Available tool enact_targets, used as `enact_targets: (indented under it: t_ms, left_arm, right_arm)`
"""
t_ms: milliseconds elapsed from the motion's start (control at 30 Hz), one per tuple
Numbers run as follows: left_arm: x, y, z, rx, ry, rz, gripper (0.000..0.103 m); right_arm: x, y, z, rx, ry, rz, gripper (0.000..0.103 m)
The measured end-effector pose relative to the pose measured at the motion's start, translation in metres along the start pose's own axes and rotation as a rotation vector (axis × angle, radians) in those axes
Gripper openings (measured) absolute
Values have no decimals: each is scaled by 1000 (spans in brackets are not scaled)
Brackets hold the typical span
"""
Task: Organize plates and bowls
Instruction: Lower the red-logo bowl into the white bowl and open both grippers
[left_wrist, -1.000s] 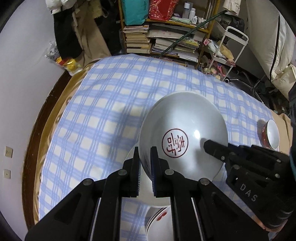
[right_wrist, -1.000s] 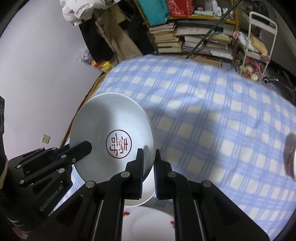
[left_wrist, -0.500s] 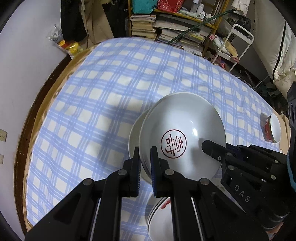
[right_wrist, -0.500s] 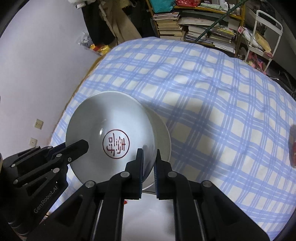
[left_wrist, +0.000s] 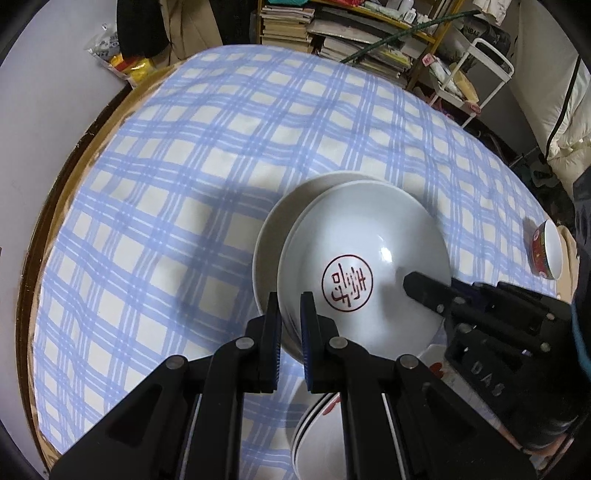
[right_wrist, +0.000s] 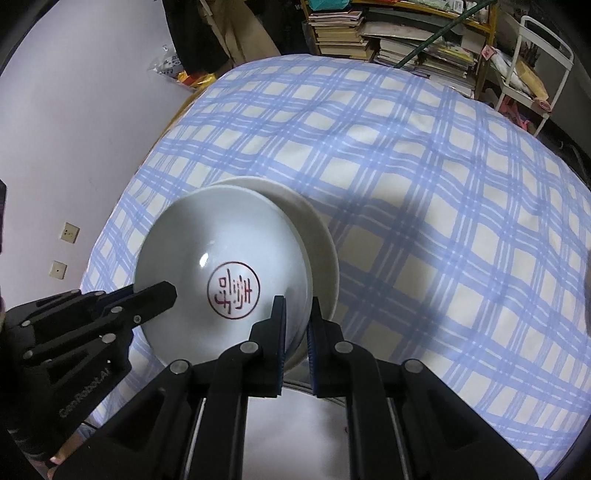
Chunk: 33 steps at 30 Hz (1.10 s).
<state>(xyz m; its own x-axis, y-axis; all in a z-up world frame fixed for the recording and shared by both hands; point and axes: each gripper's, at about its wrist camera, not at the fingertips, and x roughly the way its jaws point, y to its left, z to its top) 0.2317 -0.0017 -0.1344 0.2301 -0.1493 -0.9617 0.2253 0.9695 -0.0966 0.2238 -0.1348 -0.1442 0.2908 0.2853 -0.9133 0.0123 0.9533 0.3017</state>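
Note:
A white bowl with a red seal mark (left_wrist: 369, 258) (right_wrist: 221, 251) is held above the checked tablecloth. My left gripper (left_wrist: 290, 314) is shut on its left rim and my right gripper (right_wrist: 297, 321) is shut on its right rim. Each gripper shows in the other's view: the right gripper (left_wrist: 424, 291) and the left gripper (right_wrist: 155, 295). A white plate (left_wrist: 273, 229) (right_wrist: 317, 236) lies on the cloth just beyond and under the bowl. More white dishes with red marks (left_wrist: 317, 424) lie below the grippers, partly hidden.
A small red-patterned bowl (left_wrist: 546, 254) stands at the table's right edge. The blue checked cloth (left_wrist: 184, 166) covers a round wooden table (left_wrist: 48, 206). Bookshelves (left_wrist: 351, 33) and a white cart (left_wrist: 480, 66) stand beyond it. A wall is at left.
Both grippers have moved forward and down over the table with the bowl between them. The white plate beneath has come into fuller view beyond the bowl's rim.

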Motion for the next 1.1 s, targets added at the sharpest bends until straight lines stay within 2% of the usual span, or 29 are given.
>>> enact_targets:
  t_ms: [333, 567, 833, 933, 1067, 1100]
  left_arm:
    - [3, 5, -1, -29, 3, -23, 9]
    - [-2, 0, -1, -7, -14, 13, 10]
    - [-18, 0, -3, 13, -53, 58, 10]
    - [-27, 1, -3, 8, -65, 58, 10]
    - [-38, -4, -5, 31, -83, 78, 11]
    - [-41, -6, -5, 37, -89, 80, 12]
  right_arm:
    - [4, 3, 0, -70, -10, -17, 12]
    - [4, 3, 0, -79, -4, 2, 13]
    - [2, 9, -2, -125, 13, -23, 16]
    - [-3, 11, -3, -139, 3, -25, 22]
    - [-10, 8, -4, -105, 6, -8, 25]
    - [-13, 7, -4, -99, 0, -11, 32]
